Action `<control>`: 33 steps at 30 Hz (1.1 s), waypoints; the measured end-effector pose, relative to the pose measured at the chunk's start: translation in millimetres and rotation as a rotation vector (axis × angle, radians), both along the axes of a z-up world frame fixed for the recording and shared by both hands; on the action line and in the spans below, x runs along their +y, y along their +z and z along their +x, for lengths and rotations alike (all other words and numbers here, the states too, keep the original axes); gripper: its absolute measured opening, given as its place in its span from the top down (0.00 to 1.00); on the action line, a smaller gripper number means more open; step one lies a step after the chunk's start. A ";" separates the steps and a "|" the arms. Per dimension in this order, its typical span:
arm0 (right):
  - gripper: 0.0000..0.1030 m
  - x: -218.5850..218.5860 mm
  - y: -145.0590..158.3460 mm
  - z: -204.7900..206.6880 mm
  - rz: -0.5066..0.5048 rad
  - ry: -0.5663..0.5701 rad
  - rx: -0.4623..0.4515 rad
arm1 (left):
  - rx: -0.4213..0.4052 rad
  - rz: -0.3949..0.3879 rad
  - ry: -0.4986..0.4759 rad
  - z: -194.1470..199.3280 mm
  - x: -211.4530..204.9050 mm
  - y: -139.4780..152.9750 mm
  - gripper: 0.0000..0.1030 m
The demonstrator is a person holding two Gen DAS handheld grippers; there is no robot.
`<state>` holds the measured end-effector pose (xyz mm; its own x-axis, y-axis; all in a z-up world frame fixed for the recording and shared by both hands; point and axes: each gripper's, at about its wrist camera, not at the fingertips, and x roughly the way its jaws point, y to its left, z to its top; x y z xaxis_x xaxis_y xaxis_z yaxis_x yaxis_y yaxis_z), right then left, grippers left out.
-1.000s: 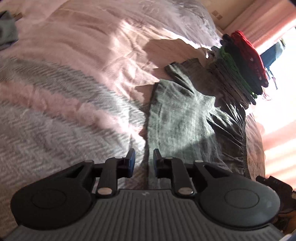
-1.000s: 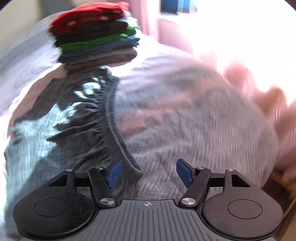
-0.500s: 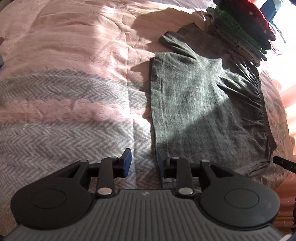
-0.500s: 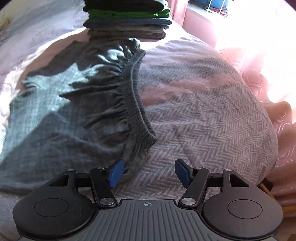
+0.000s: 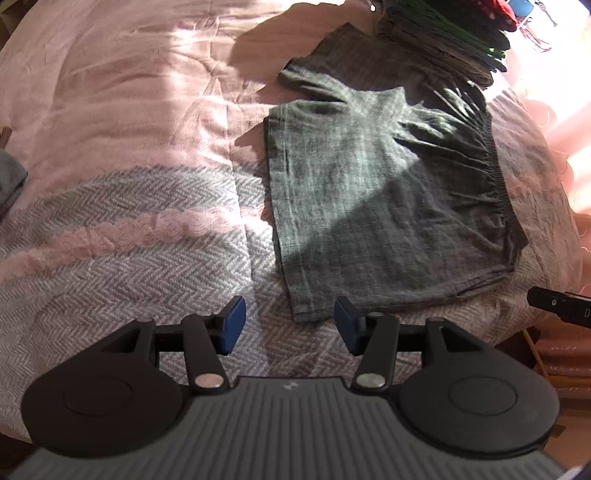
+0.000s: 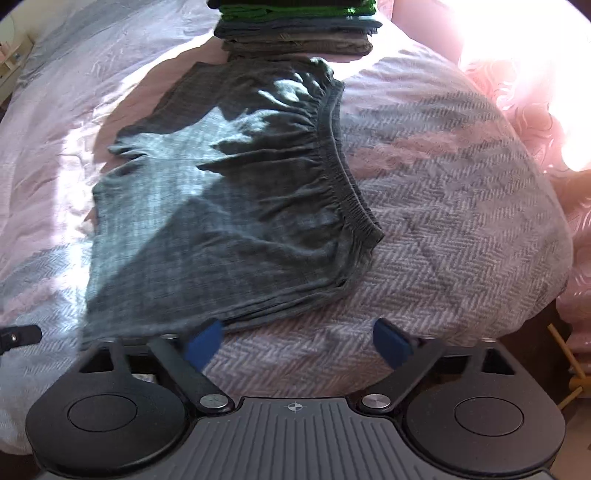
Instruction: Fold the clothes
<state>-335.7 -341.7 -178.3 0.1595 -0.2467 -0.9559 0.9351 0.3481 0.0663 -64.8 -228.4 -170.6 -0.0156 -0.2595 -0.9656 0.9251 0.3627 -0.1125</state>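
Observation:
A pair of grey shorts (image 5: 373, 192) lies flat on the bed, its elastic waistband toward the right; it also shows in the right wrist view (image 6: 229, 206). My left gripper (image 5: 290, 326) is open and empty, just short of the shorts' near leg-hem corner. My right gripper (image 6: 295, 345) is open wide and empty, at the shorts' near edge below the waistband end. Neither gripper holds the cloth.
A stack of folded clothes (image 5: 447, 40) stands past the shorts; it also shows at the top of the right wrist view (image 6: 295, 33). The bed has a pink sheet (image 5: 129, 85) and a grey herringbone blanket (image 6: 454, 206). The bed's edge drops off at the right.
Both grippers have pulled back toward the near edge of the shorts and opened wider. The shorts now lie flat and still.

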 end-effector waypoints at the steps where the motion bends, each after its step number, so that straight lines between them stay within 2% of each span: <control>1: 0.10 4.4 6.7 1.0 -0.010 0.004 0.000 | -0.016 -0.008 -0.015 -2.7 0.9 8.6 0.47; 4: 0.10 15.3 21.6 3.0 -0.016 -0.001 0.008 | -0.057 -0.028 -0.036 -6.7 6.2 28.4 0.47; 14: 0.10 48.0 57.8 18.4 -0.046 0.041 -0.003 | -0.090 -0.057 -0.066 -12.0 32.4 65.8 0.45; 19: 0.10 58.6 65.8 28.3 -0.040 0.077 -0.007 | -0.104 -0.072 -0.087 -13.8 37.6 75.7 0.44; 33: 0.10 66.9 78.1 34.4 -0.039 0.140 0.018 | -0.114 -0.107 -0.067 -23.3 45.5 92.3 0.41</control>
<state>-301.4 -274.7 -100.2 0.1783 -0.2597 -0.9491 0.8781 0.4772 0.0344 -88.1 -182.9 -78.3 0.0718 -0.3630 -0.9290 0.9556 0.2918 -0.0401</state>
